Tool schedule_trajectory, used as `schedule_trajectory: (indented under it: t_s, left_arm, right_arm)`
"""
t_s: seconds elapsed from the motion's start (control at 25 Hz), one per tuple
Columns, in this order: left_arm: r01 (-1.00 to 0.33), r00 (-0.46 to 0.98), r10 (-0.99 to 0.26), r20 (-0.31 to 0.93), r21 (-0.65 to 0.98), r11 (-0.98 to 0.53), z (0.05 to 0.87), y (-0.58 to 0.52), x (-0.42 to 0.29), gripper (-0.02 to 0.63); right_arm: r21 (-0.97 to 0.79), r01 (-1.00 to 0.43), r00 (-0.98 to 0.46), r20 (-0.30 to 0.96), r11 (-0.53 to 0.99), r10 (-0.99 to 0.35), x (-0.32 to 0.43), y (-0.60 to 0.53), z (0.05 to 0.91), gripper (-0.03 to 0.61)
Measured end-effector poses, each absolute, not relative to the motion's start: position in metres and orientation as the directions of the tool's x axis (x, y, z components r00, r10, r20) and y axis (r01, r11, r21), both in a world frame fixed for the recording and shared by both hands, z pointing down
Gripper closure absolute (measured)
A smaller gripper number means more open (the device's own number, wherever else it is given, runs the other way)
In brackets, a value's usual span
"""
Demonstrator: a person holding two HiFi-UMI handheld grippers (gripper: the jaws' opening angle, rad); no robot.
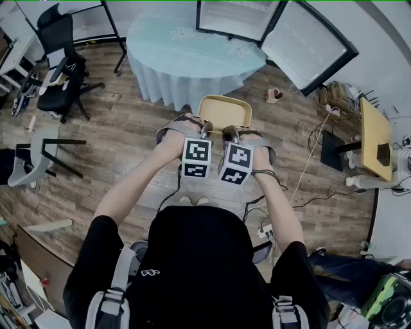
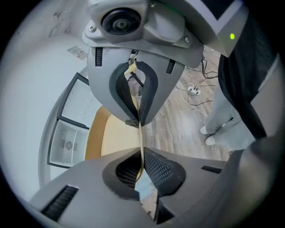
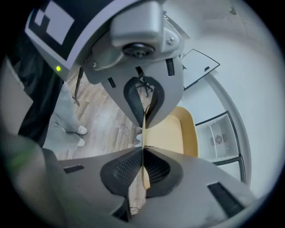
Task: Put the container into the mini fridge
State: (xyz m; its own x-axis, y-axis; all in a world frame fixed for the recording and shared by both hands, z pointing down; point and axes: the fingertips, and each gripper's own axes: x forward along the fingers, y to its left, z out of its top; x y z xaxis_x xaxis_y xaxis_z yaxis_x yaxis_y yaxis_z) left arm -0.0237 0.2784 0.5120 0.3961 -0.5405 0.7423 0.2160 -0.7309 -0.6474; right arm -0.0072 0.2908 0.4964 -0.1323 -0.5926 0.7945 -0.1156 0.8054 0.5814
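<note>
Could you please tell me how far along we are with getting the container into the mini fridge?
Done: the mini fridge stands open on the table. In hand: the left tool and right tool each clamp the rim of the container, holding it above the floor. Left: carry it inside and release.

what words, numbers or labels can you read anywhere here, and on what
No readable text in any view.
Left marker cube and right marker cube: black and white square patterns, no letters.
White logo on the person's black top: too small to read.
</note>
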Motion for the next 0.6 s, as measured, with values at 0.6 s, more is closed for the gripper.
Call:
schedule_trajectory:
  t_s: [0.6]
  left_arm:
    - [0.229,0.387,-0.543,0.746,-0.648,-0.727,0.509,0.284,-0.001,0.586]
  right_arm:
    - [0.587,-0.136,-0.148,0.784,0.798,-0.603,0.016,0.297,0.494,0.554]
